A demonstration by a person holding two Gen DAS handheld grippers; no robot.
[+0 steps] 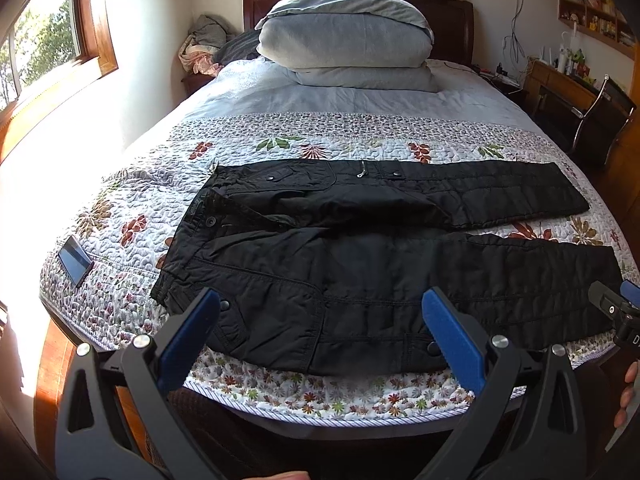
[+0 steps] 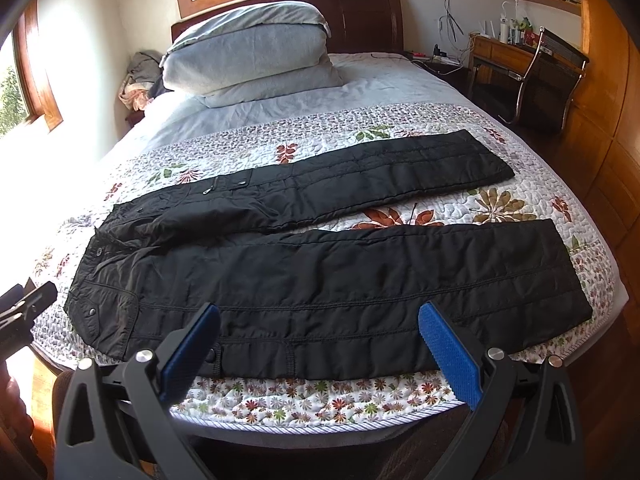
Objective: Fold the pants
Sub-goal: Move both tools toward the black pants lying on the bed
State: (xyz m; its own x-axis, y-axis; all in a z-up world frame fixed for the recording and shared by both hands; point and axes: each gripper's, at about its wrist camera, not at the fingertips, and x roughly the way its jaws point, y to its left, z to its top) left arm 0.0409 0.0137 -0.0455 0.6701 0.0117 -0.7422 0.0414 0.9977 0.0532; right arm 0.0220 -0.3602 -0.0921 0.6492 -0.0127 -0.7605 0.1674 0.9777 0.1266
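The black pants (image 2: 328, 276) lie flat across the bed (image 2: 400, 400), legs apart, and both the left gripper (image 1: 320, 332) and right gripper (image 2: 318, 340) hover with jaws wide open and empty, so each should pinch the near leg's edge evenly.

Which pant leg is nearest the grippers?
The near leg, lying along the bed's foot edge right in front of both open grippers. The far leg lies beyond it toward the pillows, angled away, with quilt showing between their cuffs.
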